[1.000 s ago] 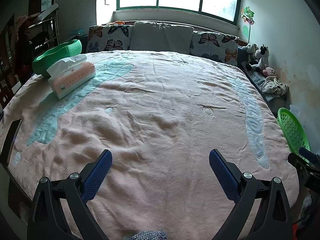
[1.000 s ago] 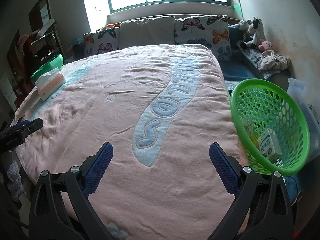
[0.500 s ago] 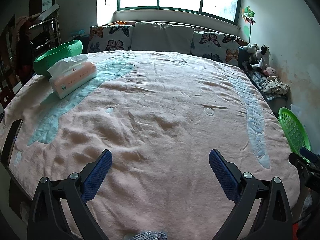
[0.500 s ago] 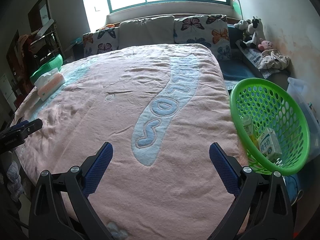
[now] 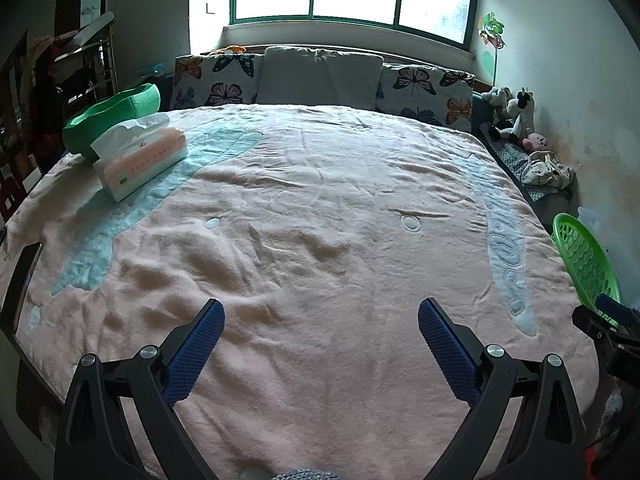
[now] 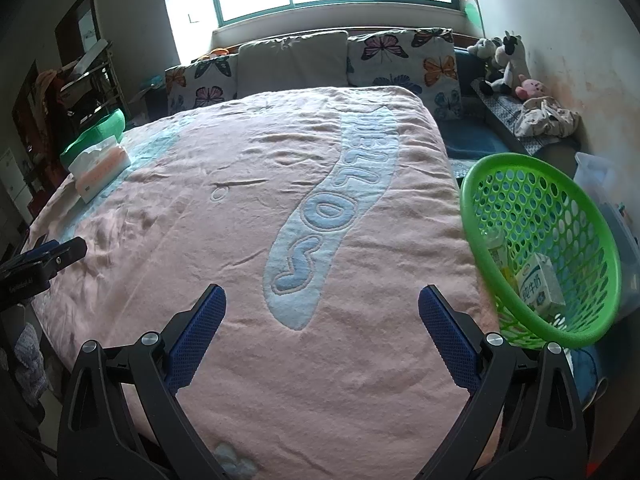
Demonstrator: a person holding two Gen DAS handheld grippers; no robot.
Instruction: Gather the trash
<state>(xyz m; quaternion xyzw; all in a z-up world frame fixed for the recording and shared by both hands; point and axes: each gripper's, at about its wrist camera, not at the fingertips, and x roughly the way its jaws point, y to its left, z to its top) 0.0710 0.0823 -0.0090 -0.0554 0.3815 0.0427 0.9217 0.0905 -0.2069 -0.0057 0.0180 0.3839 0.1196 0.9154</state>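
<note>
Over the foot edge of the bed, the left gripper stands with its jaws spread wide and nothing between them; its blue pads hang above the pink blanket without touching any item. The right gripper is in the same condition: jaws wide, empty, above the blanket near the foot edge and toward the right side of the bed.

Off the right edge of the bed, just beside the blanket's border, a green perforated basket sits tilted with its mouth facing the bed. Inside it lie a white milk carton with blue and green print and, beside it toward the bed, a pale bottle-like item whose kind cannot be made out. These are the only pieces of trash in view, and both are in the basket. The left wrist view shows the same basket edge-on past the right edge of the bed.

At the far left corner of the blanket, a pink and white tissue pack lies with a tissue standing out of its top. A green cushion-like tray lies touching it on the far side.

Along the head edge, a grey pillow sits between two butterfly-print pillows. Soft toys and a crumpled cloth rest on a ledge against the right wall.

The blanket surface between the grippers is wrinkled and carries no loose items.
</note>
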